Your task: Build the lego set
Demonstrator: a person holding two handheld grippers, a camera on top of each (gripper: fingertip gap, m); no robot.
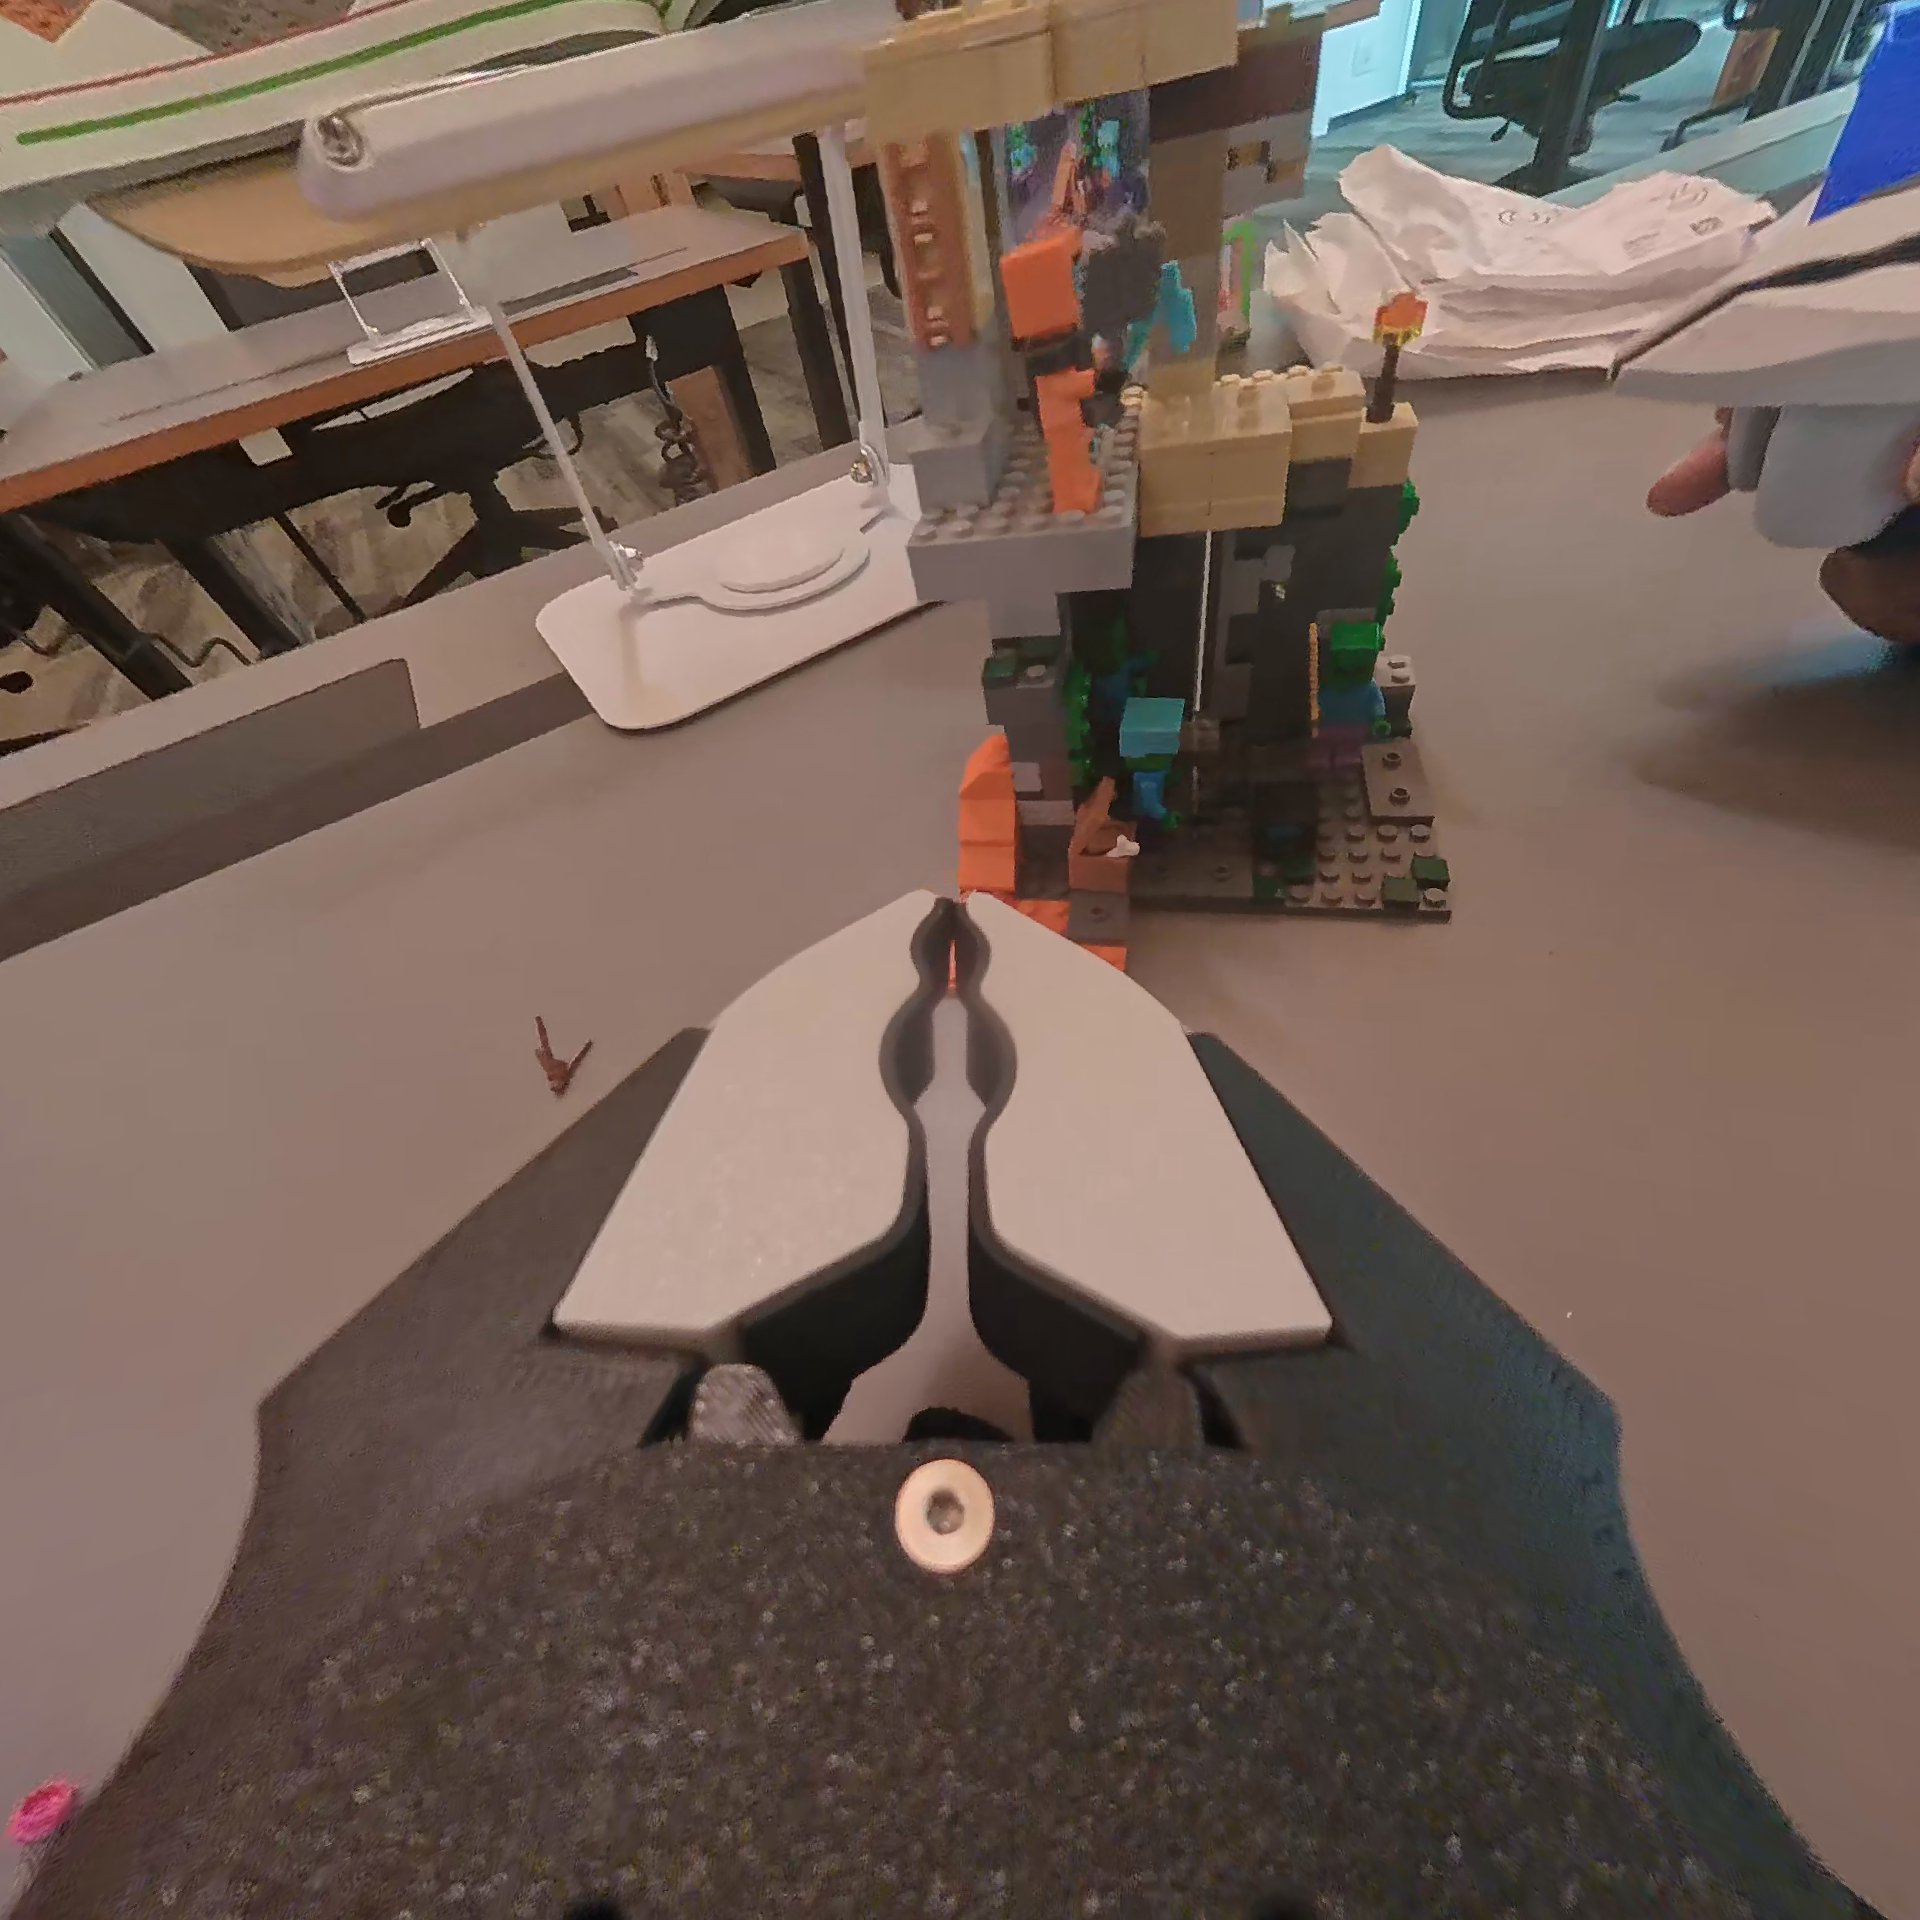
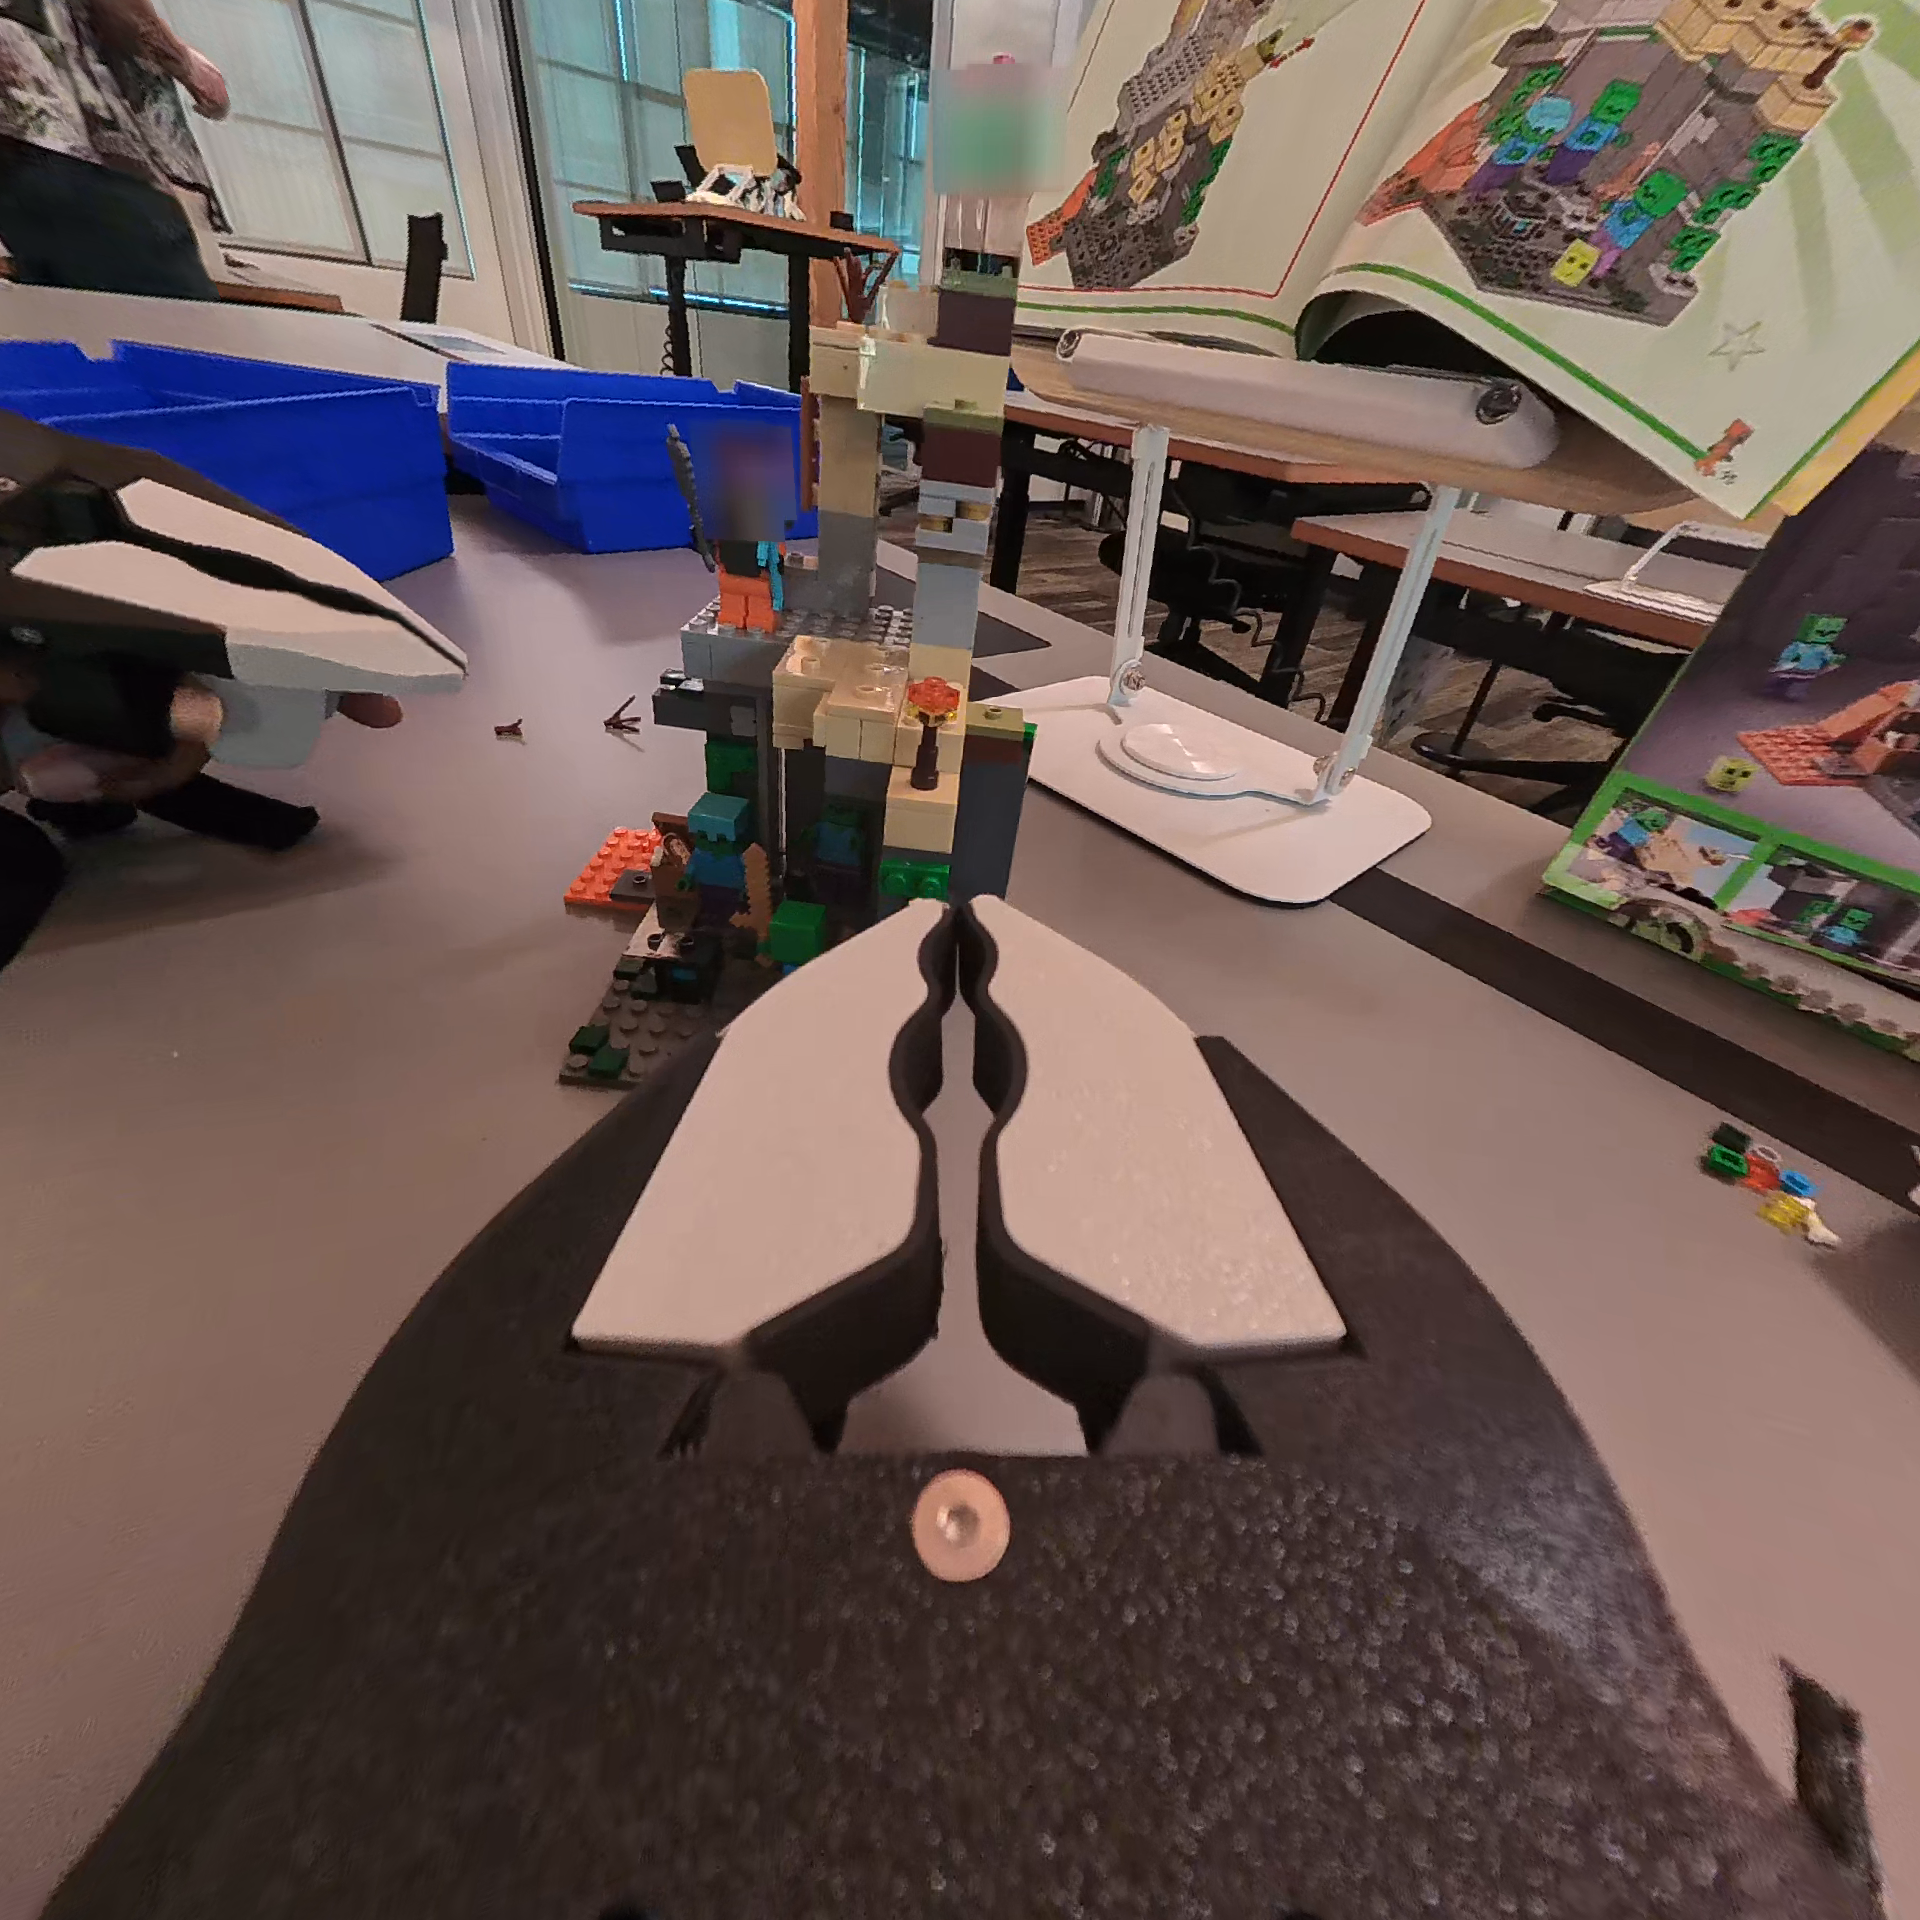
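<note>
A tall lego tower of tan, grey, dark and green bricks stands on the grey table, with an orange figure on a grey ledge and green figures at its foot. It also shows in the right wrist view. My left gripper is shut and empty, its tips just short of the orange plates at the tower's base. My right gripper is shut and empty, close in front of the tower. The right gripper also shows at the right edge of the left wrist view, and the left gripper at the left of the right wrist view.
A small brown piece lies on the table left of my left gripper. A white stand holds the open instruction book. The set's box, several small loose bricks, blue bins and crumpled white bags surround the tower. The left gripper's tips are roughly 20 cm from the right gripper's.
</note>
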